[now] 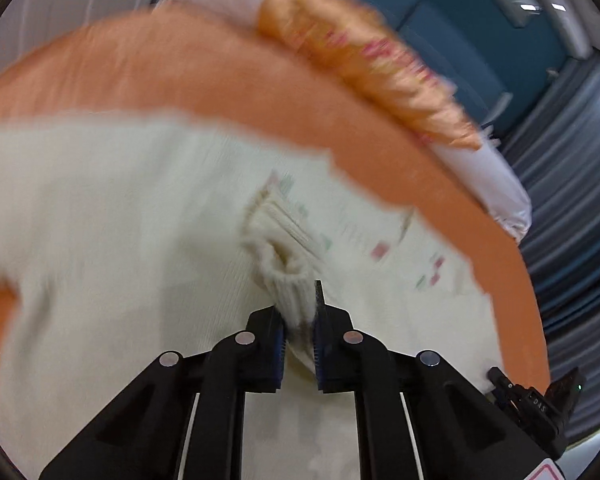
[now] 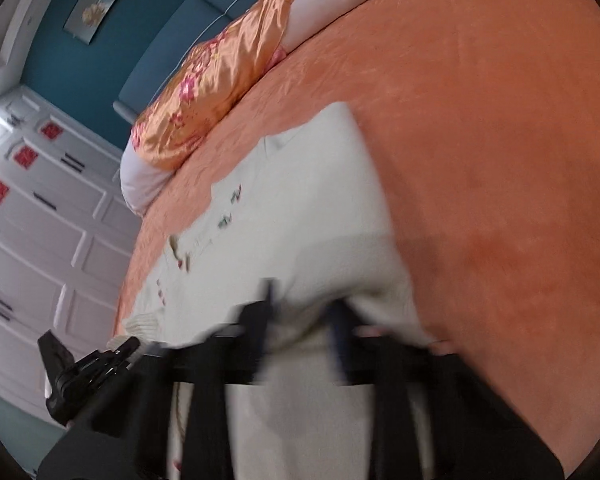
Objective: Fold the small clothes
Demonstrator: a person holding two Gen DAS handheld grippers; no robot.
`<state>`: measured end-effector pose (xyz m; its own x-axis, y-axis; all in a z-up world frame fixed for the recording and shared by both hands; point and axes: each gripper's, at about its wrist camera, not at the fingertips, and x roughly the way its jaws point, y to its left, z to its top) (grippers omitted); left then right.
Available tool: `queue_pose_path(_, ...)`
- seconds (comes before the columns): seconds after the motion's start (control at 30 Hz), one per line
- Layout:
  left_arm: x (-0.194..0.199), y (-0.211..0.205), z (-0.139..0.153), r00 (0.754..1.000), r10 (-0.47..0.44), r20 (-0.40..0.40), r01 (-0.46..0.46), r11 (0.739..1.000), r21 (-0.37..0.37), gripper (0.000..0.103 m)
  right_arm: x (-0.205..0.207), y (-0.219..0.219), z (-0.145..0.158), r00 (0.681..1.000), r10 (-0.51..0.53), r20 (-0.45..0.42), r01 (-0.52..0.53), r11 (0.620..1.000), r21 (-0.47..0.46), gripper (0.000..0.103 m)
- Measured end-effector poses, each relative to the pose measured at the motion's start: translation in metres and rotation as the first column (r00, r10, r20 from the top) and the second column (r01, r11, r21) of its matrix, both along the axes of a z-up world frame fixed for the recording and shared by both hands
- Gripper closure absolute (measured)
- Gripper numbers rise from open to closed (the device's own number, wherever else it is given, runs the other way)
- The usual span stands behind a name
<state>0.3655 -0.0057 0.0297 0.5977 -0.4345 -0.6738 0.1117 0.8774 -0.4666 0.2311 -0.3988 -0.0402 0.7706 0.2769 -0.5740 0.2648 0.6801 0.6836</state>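
Cuff (image 1: 296,300) pinched in left gripper (image 1: 299,316); rt view blurred.

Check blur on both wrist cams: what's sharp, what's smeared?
Left wrist: left gripper sharp, pinching the ribbed cuff of the cream sweater; bedspread and satin pillow are motion-smeared. Right wrist: reversed, the right gripper is streaked, so its jaw state is unreadable; pillow and cabinet doors are fairly crisp. Strong fisheye curvature and dark corners in both.
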Motion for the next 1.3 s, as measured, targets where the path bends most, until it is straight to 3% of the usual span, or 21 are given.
queue_pose_path(0.13, 0.000, 0.003, 0.061, 0.974, -0.004, 0.225, 0.006, 1.000, -0.009, 0.095, -0.005, 0.007, 0.043, 0.979, -0.027, 0.204, 0.037, 0.998, -0.043, 0.092)
queue_pose_path(0.2, 0.000, 0.007, 0.065, 0.966, 0.004, 0.258, -0.005, 1.000, 0.000, 0.095, -0.009, 0.016, 0.057, 0.963, -0.015, 0.268, 0.038, 0.996, -0.081, 0.093)
queue_pose_path(0.27, 0.008, 0.005, 0.040, 0.980, -0.001, 0.199, -0.010, 0.998, 0.057, 0.094, -0.001, 0.024, 0.046, 0.975, 0.004, 0.224, 0.027, 0.991, -0.134, 0.093)
queue_pose_path(0.3, 0.013, 0.005, 0.018, 0.990, -0.006, 0.142, -0.005, 0.997, 0.081, 0.094, 0.008, 0.028, 0.025, 0.990, 0.004, 0.143, 0.019, 0.987, -0.162, 0.093)
queue_pose_path(0.37, 0.020, 0.004, -0.038, 1.000, -0.001, -0.029, 0.005, 0.992, 0.126, 0.095, 0.018, 0.027, -0.010, 1.000, -0.002, 0.000, 0.002, 0.987, -0.161, 0.094)
queue_pose_path(0.4, 0.017, 0.006, -0.053, 0.999, 0.011, -0.046, -0.005, 0.991, 0.133, 0.094, 0.018, 0.026, -0.015, 1.000, -0.006, -0.001, 0.006, 0.990, -0.141, 0.093)
queue_pose_path(0.43, 0.010, 0.010, -0.058, 1.000, 0.018, -0.008, -0.018, 0.994, 0.109, 0.092, 0.016, 0.026, -0.008, 1.000, -0.003, 0.004, 0.004, 0.988, -0.152, 0.093)
queue_pose_path(0.6, 0.007, 0.016, -0.063, 1.000, 0.029, 0.008, -0.029, 0.996, 0.082, 0.090, 0.005, 0.042, 0.010, 0.999, 0.013, -0.046, -0.026, 0.958, -0.287, 0.091)
queue_pose_path(0.7, 0.004, 0.016, -0.066, 0.999, 0.035, 0.016, -0.036, 0.997, 0.062, 0.088, -0.022, 0.046, 0.028, 0.999, -0.037, 0.019, 0.041, 0.945, -0.325, 0.091)
queue_pose_path(0.83, 0.007, 0.020, -0.066, 0.999, 0.038, 0.020, -0.039, 0.998, 0.041, 0.087, -0.007, 0.048, 0.048, 0.998, -0.041, 0.052, 0.060, 0.895, -0.443, 0.091)
queue_pose_path(0.9, 0.007, 0.019, -0.066, 0.999, 0.039, 0.023, -0.040, 0.998, 0.045, 0.087, 0.009, 0.051, 0.039, 0.999, -0.037, -0.012, 0.026, 0.872, -0.489, 0.093)
queue_pose_path(0.97, 0.007, 0.019, -0.067, 0.999, 0.039, 0.025, -0.040, 0.998, 0.044, 0.087, 0.024, 0.045, 0.007, 0.994, -0.038, -0.100, -0.016, 0.870, -0.493, 0.098)
queue_pose_path(1.03, 0.006, 0.019, -0.068, 0.999, 0.039, 0.028, -0.040, 0.999, 0.036, 0.087, 0.021, 0.041, 0.003, 0.996, -0.046, -0.070, 0.008, 0.882, -0.471, 0.099)
queue_pose_path(1.17, 0.007, 0.022, -0.072, 0.999, 0.042, 0.033, -0.042, 0.999, 0.013, 0.087, 0.025, 0.050, -0.004, 0.997, -0.058, -0.058, 0.017, 0.841, -0.540, 0.099)
queue_pose_path(1.3, 0.007, 0.023, -0.073, 0.998, 0.043, 0.035, -0.043, 0.999, 0.004, 0.087, 0.024, 0.051, -0.006, 0.997, -0.057, -0.053, 0.020, 0.845, -0.535, 0.099)
